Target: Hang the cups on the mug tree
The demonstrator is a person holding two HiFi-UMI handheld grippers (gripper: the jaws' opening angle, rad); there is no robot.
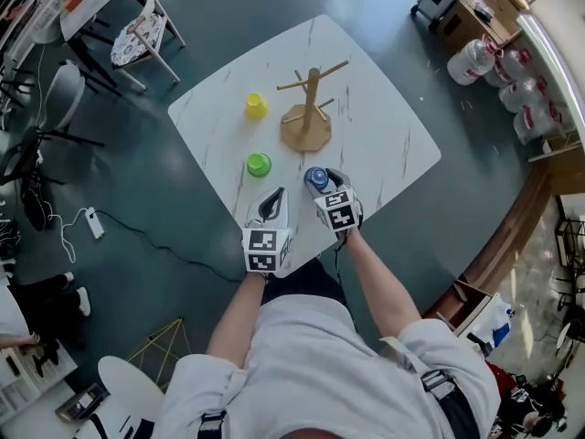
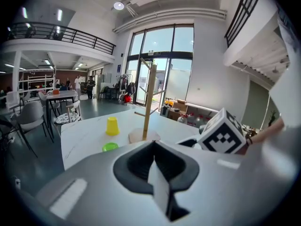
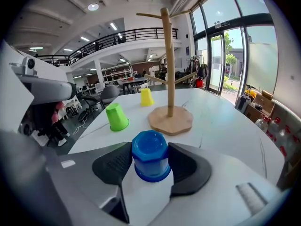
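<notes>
The wooden mug tree (image 1: 308, 117) stands upright near the middle of the white marbled surface (image 1: 384, 144), on a flat, many-sided base, with pegs slanting up from its post. All three cups stand upside down on the surface.

The yellow cup (image 1: 256, 106) is to the left of the mug tree in the head view, apart from its base. The green cup (image 1: 260, 165) is also to the left of the tree but on the person's side of it, nearer the person than the yellow one. The blue cup (image 3: 149, 166) stands on the person's side of the tree too, almost straight in front of its base and well apart from it.

The right hand-held gripper (image 3: 151, 145) points down at a slant toward the tree and pinches the blue cup: one dark pad lies against each side of it, and the cup's closed bottom faces up between them. The cup's rim rests on the surface.

The left hand-held gripper (image 2: 154, 149) has its jaws pressed together with nothing between them. It is just left of the right one, farther from the tree than the green cup, and points toward the tree. The marker cube (image 2: 221, 136) of the right hand-held gripper shows close beside it in the left gripper view.
</notes>
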